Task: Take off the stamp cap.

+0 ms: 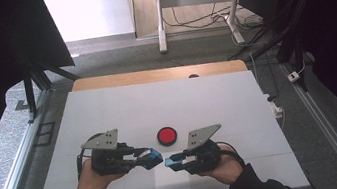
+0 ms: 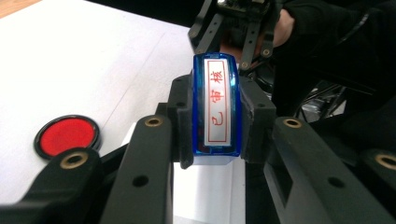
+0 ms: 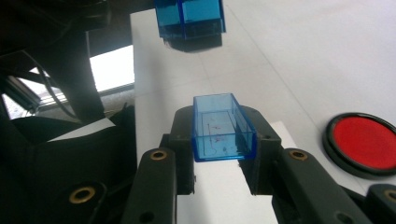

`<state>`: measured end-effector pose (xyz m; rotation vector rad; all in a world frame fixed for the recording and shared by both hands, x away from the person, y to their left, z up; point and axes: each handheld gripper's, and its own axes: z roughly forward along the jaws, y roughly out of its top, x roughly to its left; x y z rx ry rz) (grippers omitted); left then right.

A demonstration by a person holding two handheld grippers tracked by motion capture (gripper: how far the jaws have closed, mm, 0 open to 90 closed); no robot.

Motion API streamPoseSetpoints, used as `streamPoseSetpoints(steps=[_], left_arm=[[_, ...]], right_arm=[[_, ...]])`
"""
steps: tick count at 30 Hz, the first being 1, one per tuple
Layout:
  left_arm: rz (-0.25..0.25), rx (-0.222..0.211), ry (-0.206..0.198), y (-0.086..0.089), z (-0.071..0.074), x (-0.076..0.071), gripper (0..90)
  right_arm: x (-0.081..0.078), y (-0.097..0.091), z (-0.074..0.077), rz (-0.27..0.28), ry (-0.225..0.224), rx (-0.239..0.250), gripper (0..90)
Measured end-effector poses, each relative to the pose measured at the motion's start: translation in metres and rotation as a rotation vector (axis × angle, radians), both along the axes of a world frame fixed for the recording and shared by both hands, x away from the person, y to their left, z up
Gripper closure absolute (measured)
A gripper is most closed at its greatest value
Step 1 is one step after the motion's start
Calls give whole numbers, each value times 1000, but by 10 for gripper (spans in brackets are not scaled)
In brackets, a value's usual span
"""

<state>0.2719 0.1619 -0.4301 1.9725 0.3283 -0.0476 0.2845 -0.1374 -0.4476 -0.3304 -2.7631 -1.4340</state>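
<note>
My left gripper (image 1: 150, 158) is shut on a blue stamp (image 2: 216, 107) whose white label carries red characters. The stamp (image 1: 154, 156) points right, toward my right gripper (image 1: 172, 162), a small gap apart. That gripper is shut on a clear blue cap (image 3: 223, 127), an open box whose hollow side faces the stamp (image 3: 189, 18). In the left gripper view the right gripper (image 2: 240, 32) and its hand are just beyond the stamp. A round red ink pad (image 1: 166, 135) with a black rim lies on the table just beyond both grippers; the red ink pad (image 3: 364, 142) is right of the cap.
The white table top (image 1: 157, 101) spreads wide behind the ink pad. A white sheet of paper (image 1: 172, 182) lies under the grippers near the front edge. A wooden strip (image 1: 158, 74) marks the far edge. Desk legs and cables stand on the floor beyond.
</note>
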Motion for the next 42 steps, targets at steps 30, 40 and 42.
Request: streamPoseSetpoints(steps=[30,40,42], left_arm=[[131,63,-22,1,-7,-2,702],[150,64,-24,3,-5,-2,701],[153,65,-20,3,-4,-2,702]], right_arm=[[-14,-58,13,-267,-95,16,688],[-19,-82,11,-356,-81,-2,688],[-21,-88,10,-383,-78,-7,687]])
